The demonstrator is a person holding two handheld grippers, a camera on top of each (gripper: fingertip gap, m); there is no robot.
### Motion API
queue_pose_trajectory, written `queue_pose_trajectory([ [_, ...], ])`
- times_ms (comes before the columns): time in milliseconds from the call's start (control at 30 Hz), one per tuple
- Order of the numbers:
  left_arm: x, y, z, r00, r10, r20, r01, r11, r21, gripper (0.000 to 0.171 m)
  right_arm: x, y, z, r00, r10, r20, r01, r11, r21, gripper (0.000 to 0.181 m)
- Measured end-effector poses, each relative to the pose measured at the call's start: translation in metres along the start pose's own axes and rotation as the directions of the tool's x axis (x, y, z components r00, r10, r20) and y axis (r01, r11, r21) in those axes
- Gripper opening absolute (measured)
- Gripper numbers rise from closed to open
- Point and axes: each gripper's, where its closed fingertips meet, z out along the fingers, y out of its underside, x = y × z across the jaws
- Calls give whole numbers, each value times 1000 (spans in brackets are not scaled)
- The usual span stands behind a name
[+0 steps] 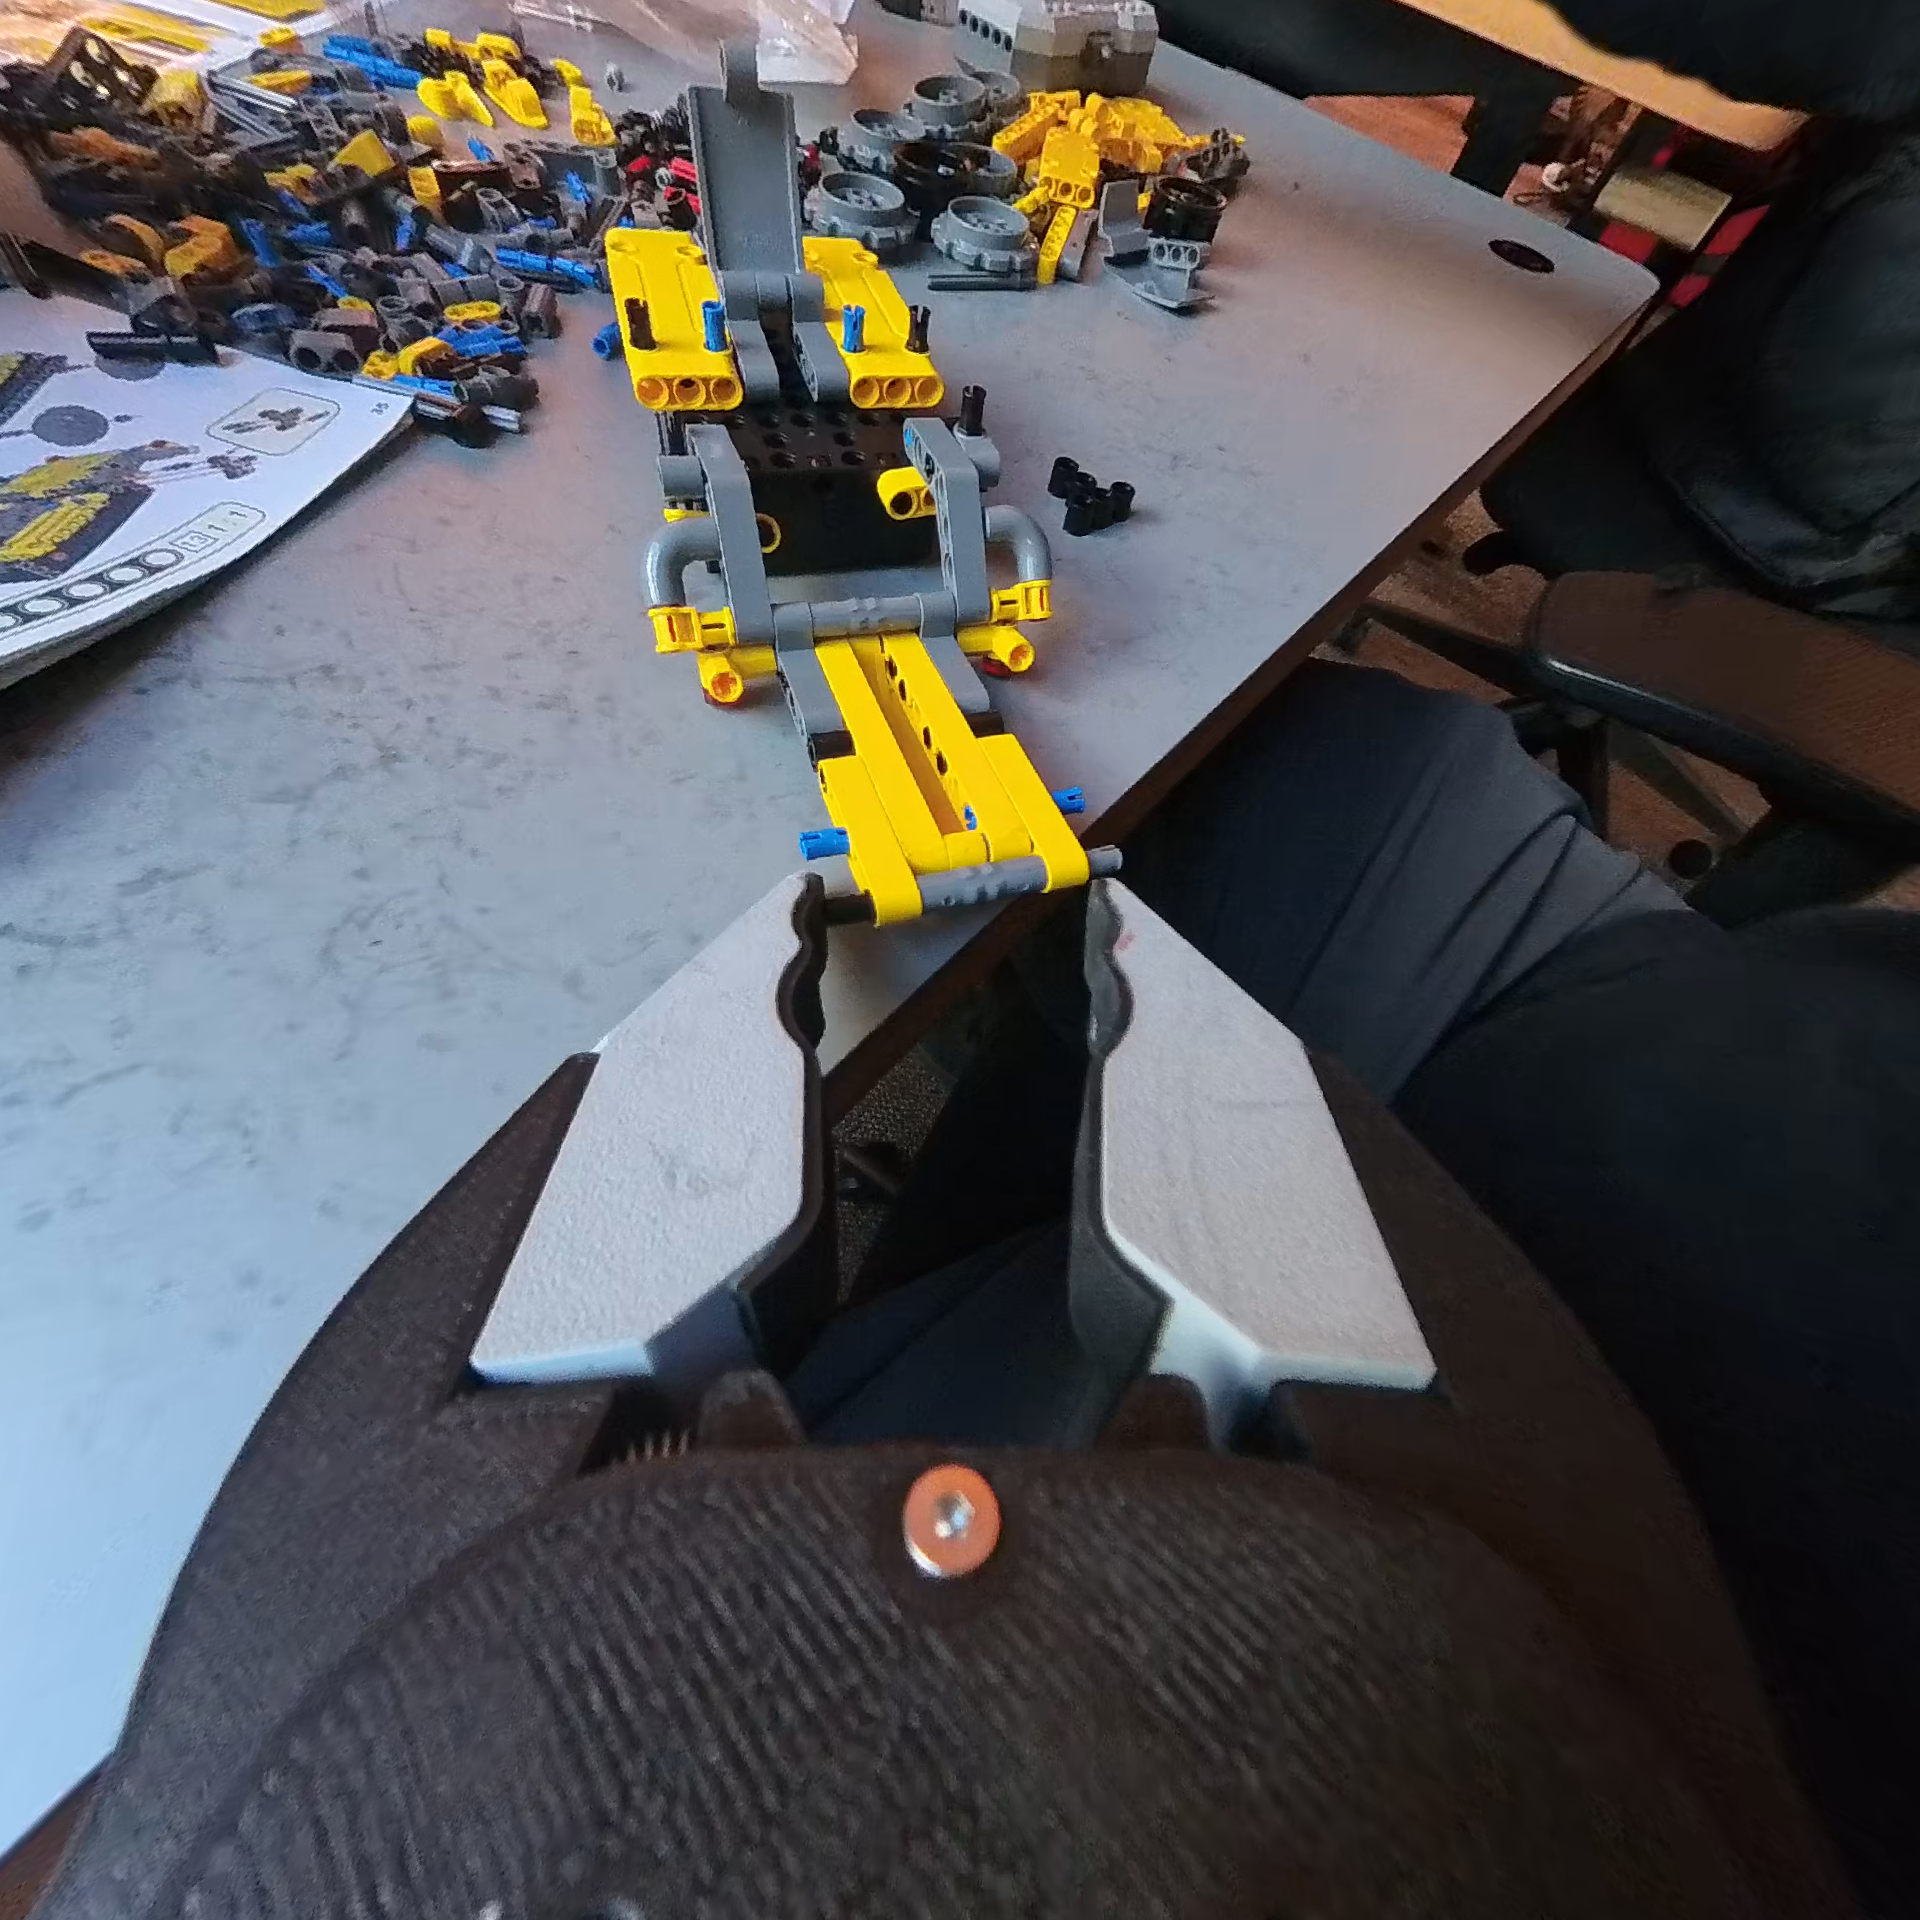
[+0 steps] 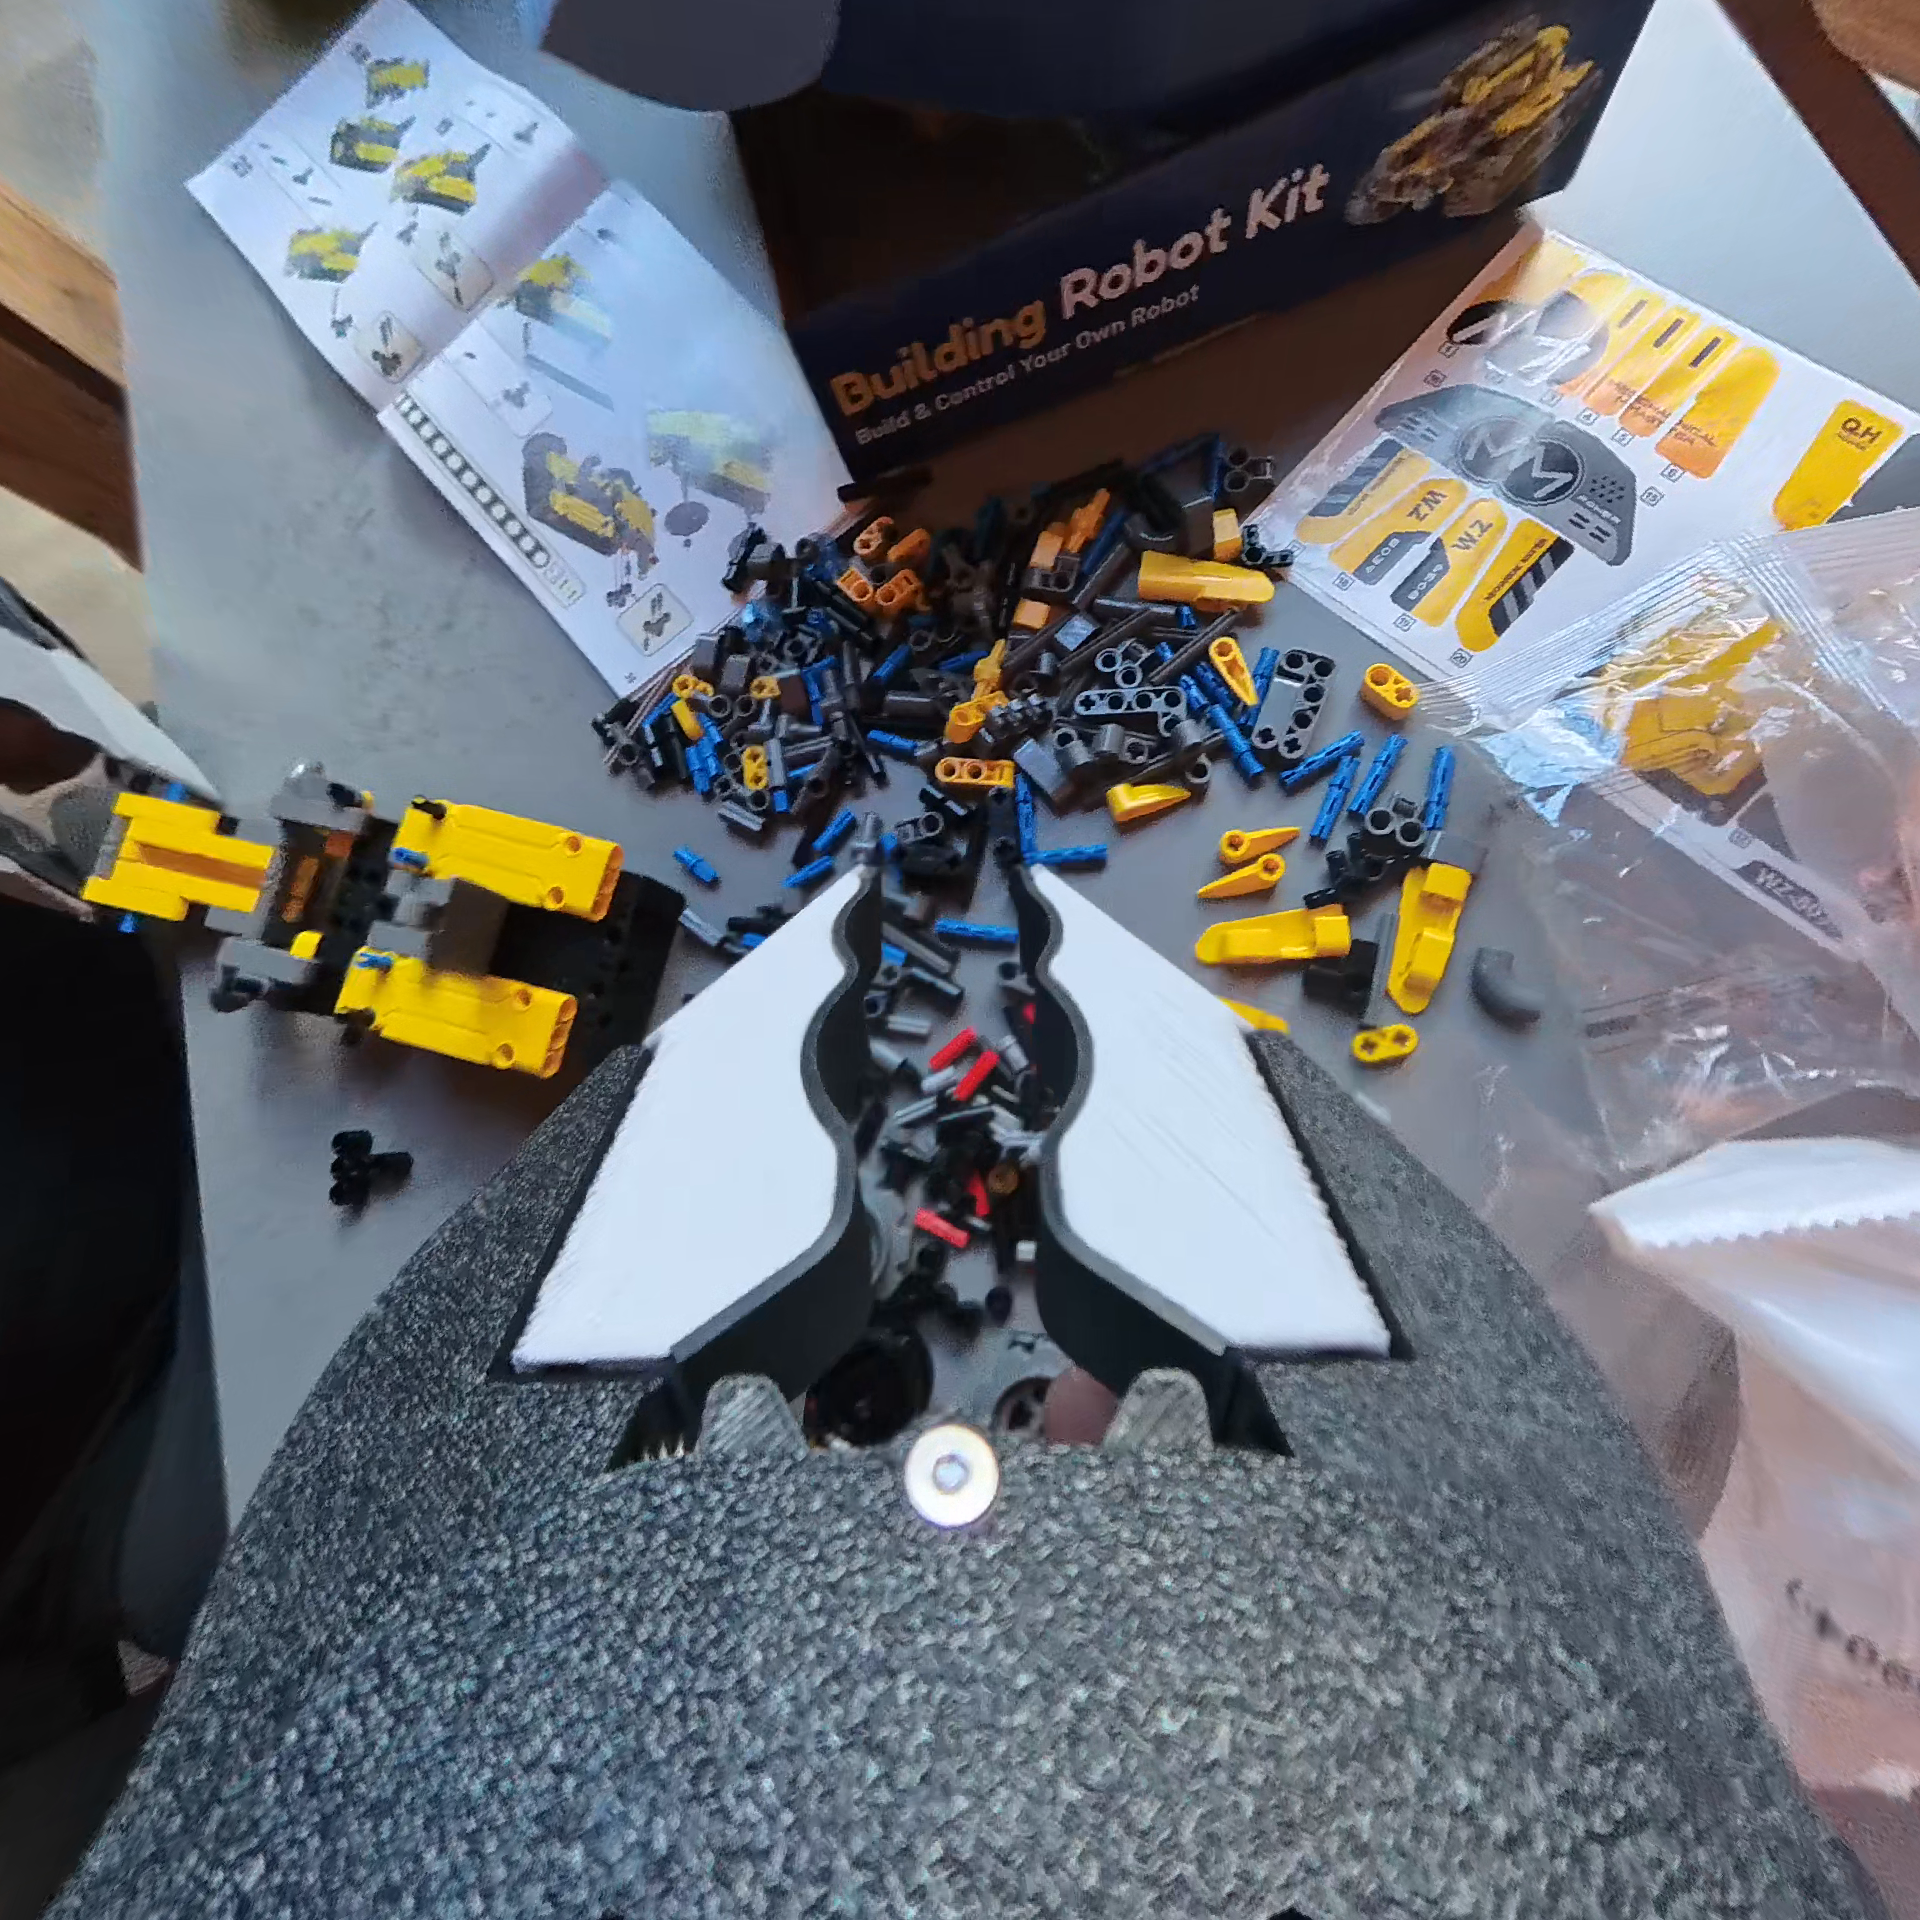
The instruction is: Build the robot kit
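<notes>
The left claw [image 1: 956,894] was held open at the worktop [image 1: 312,987] edge, fingertips bracketing the yellow model [image 1: 831,540]; squeezing its end bar squarely seemed wise. The right claw [image 2: 940,878] was spread empty above loose pieces [image 2: 987,686].

Each tool [image 1: 951,904] [image 2: 940,883]: white fingers, black textured body, silver screw.
</notes>
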Motion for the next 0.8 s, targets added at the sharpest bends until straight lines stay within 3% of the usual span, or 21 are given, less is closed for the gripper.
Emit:
queue_pose_trajectory([
  [167,5,-1,0,1000,10,-9,-10,1000,3,48,-37,14,-39,997,-31,-67,33,999,18,32],
  [300,12,-1,0,1000,19,-21,-19,1000,5,48,-81,34,-83,992,-28,-125,41,994,103,39],
  [467,20,-1,3,998,55,-16,-55,998,-4,48,-148,76,-133,996,81,-48,-64,956,286,46],
  [633,24,-6,3,997,80,11,-80,997,6,48,-182,120,-179,988,154,-6,-133,872,472,49],
  [800,29,-17,-3,985,154,80,-156,987,29,50,-214,155,-204,987,154,-55,-103,846,523,53],
])
